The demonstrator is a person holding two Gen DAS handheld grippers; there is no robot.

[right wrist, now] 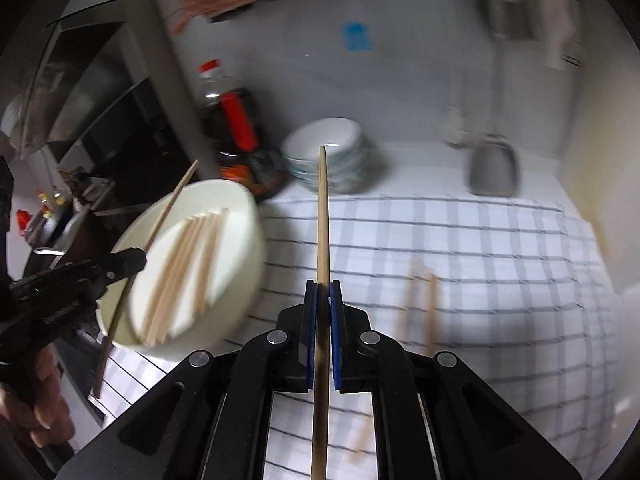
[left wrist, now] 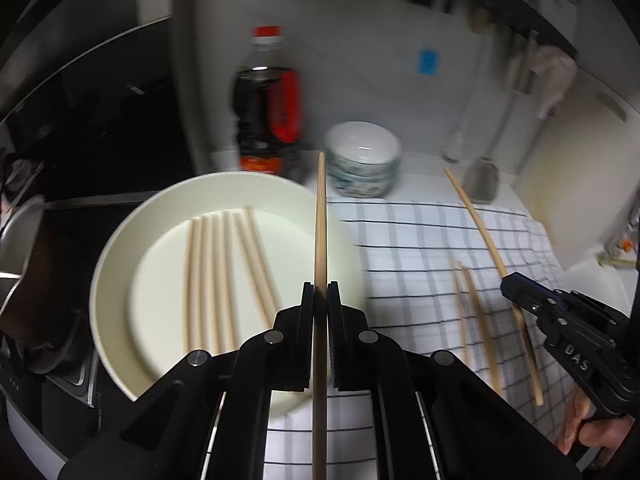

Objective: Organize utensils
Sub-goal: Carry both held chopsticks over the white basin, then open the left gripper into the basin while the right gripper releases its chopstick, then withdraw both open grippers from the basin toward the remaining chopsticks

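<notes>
Clamped in our black left gripper (left wrist: 320, 292), one pale wooden chopstick (left wrist: 320, 216) rises mid-frame; our right gripper (right wrist: 323, 290) grips another (right wrist: 322, 208). More lie on the white round plate (left wrist: 116, 264), left.

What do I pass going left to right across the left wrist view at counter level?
Plate with chopsticks → chopstick in the left gripper → two loose chopsticks on the cloth → right gripper with its chopstick.
</notes>
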